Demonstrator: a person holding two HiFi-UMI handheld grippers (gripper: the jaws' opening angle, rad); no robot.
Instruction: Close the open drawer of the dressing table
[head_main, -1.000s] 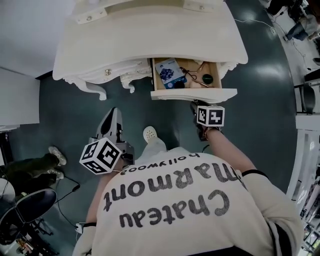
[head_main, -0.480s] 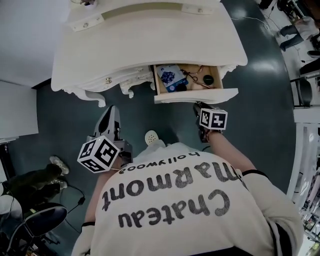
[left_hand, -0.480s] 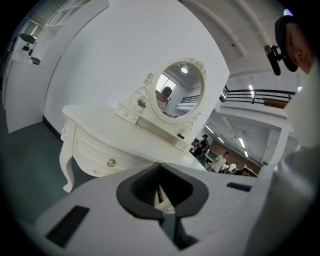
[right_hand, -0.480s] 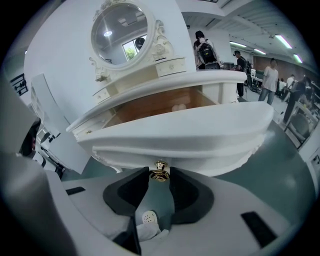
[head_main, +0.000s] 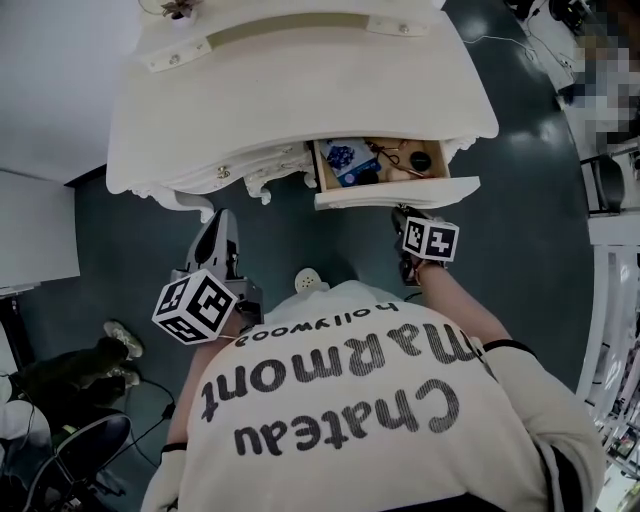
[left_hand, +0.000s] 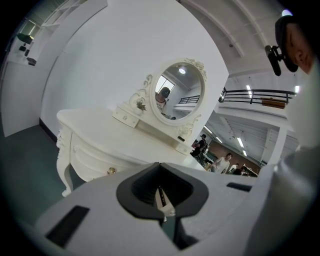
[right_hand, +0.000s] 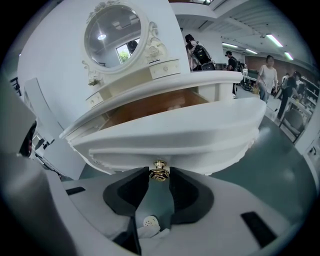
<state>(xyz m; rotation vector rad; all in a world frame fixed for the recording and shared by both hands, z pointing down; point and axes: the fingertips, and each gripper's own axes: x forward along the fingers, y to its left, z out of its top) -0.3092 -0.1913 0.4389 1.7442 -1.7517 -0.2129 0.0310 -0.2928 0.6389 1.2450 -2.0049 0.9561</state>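
The cream dressing table (head_main: 300, 90) stands ahead of me, and its right drawer (head_main: 396, 191) is partly pulled out, with a blue packet (head_main: 345, 157) and small items inside. My right gripper (head_main: 404, 214) is at the drawer front. In the right gripper view the jaws sit on either side of the brass drawer knob (right_hand: 159, 171) and clasp it, under the white drawer front (right_hand: 175, 135). My left gripper (head_main: 218, 238) hangs low to the left, away from the table, with its jaws together on nothing (left_hand: 162, 202). The table's left drawer knob (left_hand: 110, 171) shows ahead of it.
An oval mirror (left_hand: 177, 97) stands on the tabletop. A carved table leg (head_main: 190, 200) is in front of my left gripper. A white shoe (head_main: 309, 279) shows on the dark floor below. Black gear and cables (head_main: 70, 450) lie at the lower left; people stand in the hall (right_hand: 270, 70).
The drawer has slid farther into the table, showing less of its inside. My right gripper has moved forward with the drawer front. The left gripper has stayed about where it was.
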